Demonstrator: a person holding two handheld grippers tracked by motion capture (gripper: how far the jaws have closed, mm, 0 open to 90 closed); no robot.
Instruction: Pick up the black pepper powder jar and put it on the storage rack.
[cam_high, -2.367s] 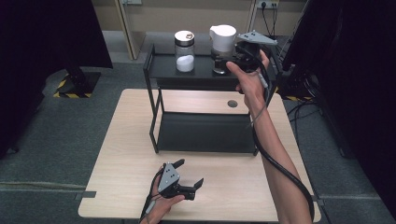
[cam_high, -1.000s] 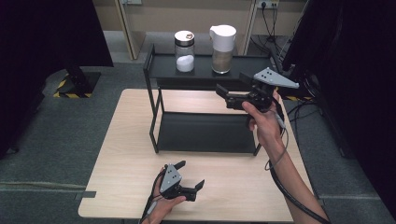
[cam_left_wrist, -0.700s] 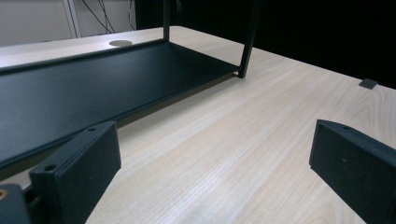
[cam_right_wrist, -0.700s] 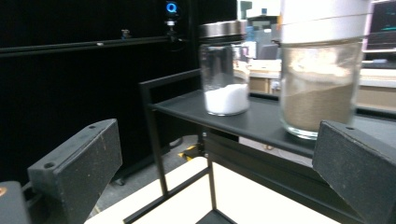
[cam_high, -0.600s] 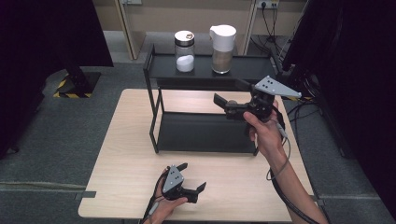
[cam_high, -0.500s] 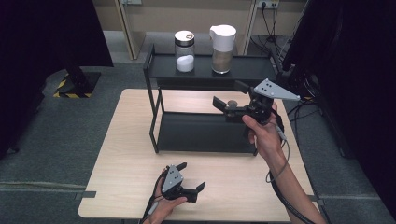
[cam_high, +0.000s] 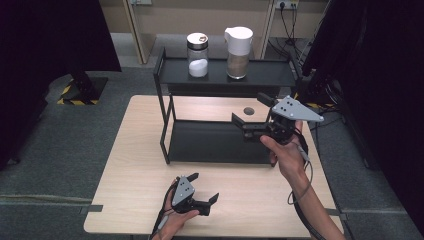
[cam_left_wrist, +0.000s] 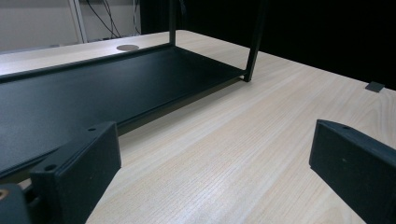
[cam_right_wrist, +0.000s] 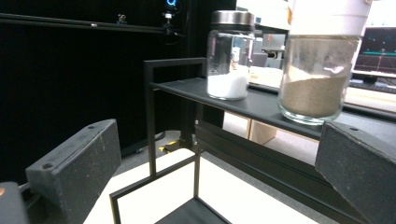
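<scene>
A black two-tier rack (cam_high: 165, 120) stands on the wooden table (cam_high: 135, 175). Its top shelf (cam_right_wrist: 261, 108) carries a metal-lidded glass jar of white powder (cam_high: 198, 56) (cam_right_wrist: 229, 56) and, to its right, a white-lidded jar of brown powder (cam_high: 238, 47) (cam_right_wrist: 317, 70). My right gripper (cam_high: 248, 110) (cam_right_wrist: 215, 158) hovers open over the right end of the lower shelf (cam_high: 215, 142), pointing left, below and in front of the jars, with nothing between its jaws. My left gripper (cam_high: 205, 187) (cam_left_wrist: 215, 154) rests open and empty near the table's front edge, aimed toward the lower shelf (cam_left_wrist: 93, 88).
A round cable hole (cam_high: 249, 110) (cam_left_wrist: 127, 47) lies in the table behind the rack. Bare wood stretches between the rack and the front edge. Dark curtains flank the table, and cables run along the floor at the back right.
My right gripper has drawn back from beside the white-lidded jar on the top shelf, coming down and toward the person, still open. Both jars stay put. The left gripper barely shifted.
</scene>
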